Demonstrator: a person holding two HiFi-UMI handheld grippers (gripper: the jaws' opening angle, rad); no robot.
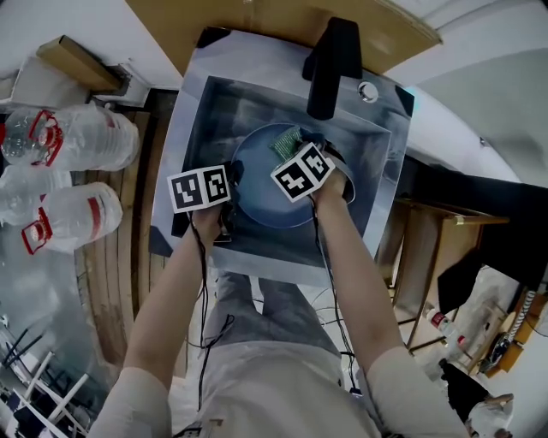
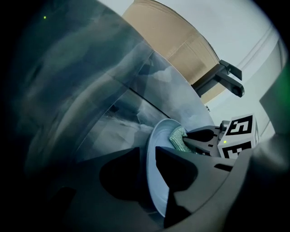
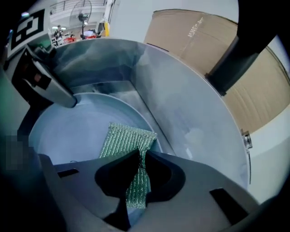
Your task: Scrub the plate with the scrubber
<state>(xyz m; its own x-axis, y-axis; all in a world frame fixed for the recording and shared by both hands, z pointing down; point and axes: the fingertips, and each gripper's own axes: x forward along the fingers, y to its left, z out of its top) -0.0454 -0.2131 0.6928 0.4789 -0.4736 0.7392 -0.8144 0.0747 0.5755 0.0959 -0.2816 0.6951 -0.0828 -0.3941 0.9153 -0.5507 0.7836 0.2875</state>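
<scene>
A pale blue plate (image 1: 265,201) lies tilted in the steel sink (image 1: 364,175). My left gripper (image 1: 233,204) is at the plate's left rim. In the left gripper view the rim of the plate (image 2: 158,181) stands between the jaws of the left gripper (image 2: 151,156), with a dark gap on its left side, so the jaws are open around it. My right gripper (image 1: 300,147) is shut on a green mesh scrubber (image 1: 285,142). That scrubber (image 3: 127,140) is pinched by the right gripper (image 3: 140,156) and rests against the plate (image 3: 68,136) near its far rim.
A black faucet (image 1: 330,68) reaches over the sink's back. Large plastic water bottles (image 1: 77,137) lie on the floor to the left. Brown cardboard (image 1: 257,17) stands behind the sink. A wooden table (image 1: 428,248) is at the right.
</scene>
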